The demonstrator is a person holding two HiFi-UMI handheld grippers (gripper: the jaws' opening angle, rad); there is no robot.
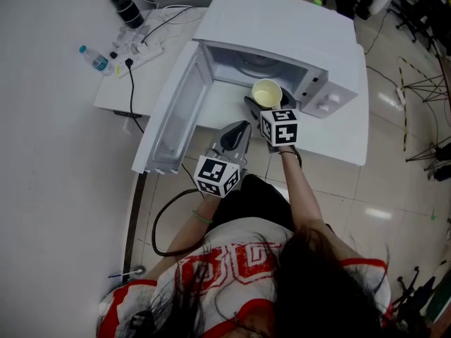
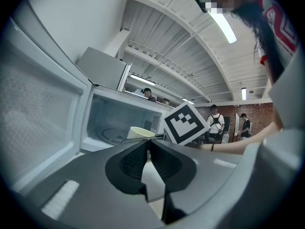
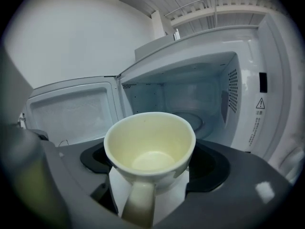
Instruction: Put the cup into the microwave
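Door (image 1: 173,111): swung wide at the microwave's left, over the desk's (image 1: 338,139) front edge.
Left gripper (image 2: 147,143): fingers pressed together on nothing; I have it low by the desk's front edge, just right of the door.
Cup (image 3: 150,144): pale cream, glossy, empty and upright, with its handle pointing back at my camera. It is carried just before the oven mouth, not yet inside.
Right gripper (image 3: 152,162): fingers clamped on the cup's lower body from both sides.
Microwave (image 1: 282,27): cavity bare, with the glass turntable (image 3: 190,120) waiting.
Risk: I judge the glazed wall slippery, so a jolt could tilt the cup in my grip. Going in low could knock its base on the cavity's sill; drifting right could bump the control-panel frame.
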